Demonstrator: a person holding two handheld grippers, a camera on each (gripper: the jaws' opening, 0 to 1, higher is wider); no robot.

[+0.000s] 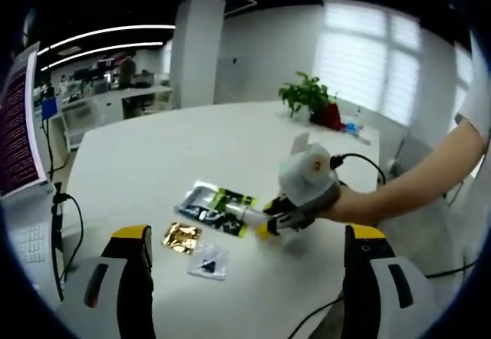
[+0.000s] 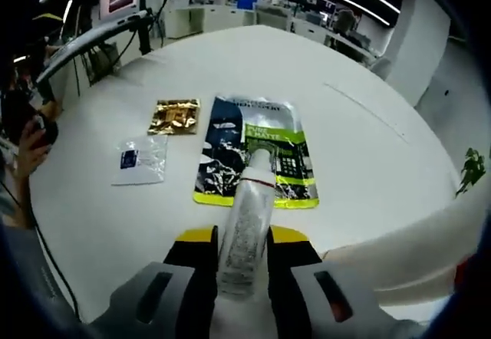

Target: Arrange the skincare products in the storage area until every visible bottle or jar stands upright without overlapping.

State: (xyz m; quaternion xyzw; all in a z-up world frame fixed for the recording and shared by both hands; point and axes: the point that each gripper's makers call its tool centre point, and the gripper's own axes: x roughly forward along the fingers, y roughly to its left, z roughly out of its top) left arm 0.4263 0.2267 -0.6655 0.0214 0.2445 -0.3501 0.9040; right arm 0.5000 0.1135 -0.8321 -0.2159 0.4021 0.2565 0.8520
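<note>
The round white table [image 1: 192,147] carries everything in play, with an office of desks behind it and a potted plant [image 1: 311,97] at its far edge. On the tabletop the largest item is a flat dark-and-green pouch [image 2: 257,151], lying face up; just beside it lies a small gold sachet [image 2: 175,116], and near that a clear sachet with a dark label [image 2: 140,159], all three flat and apart from one another except where the tube reaches over the pouch. The right gripper [image 2: 244,258] is clenched on a white tube [image 2: 247,224], which lies lengthways between the yellow-tipped jaws with its capped end pointing out over the pouch's lower edge; in the left gripper view the same tube [image 1: 239,214] is seen held low, close to the table and roughly horizontal. The left gripper [image 1: 245,247] hangs back from the items with its jaws spread wide and nothing between them. The step in hand looks like the pick-up of the tube, the one item here that can be stood up. The next move calls for rotating the right wrist until the tube is vertical, then setting it on bare table clear of the pouch, since a narrow tube may topple on release.
</note>
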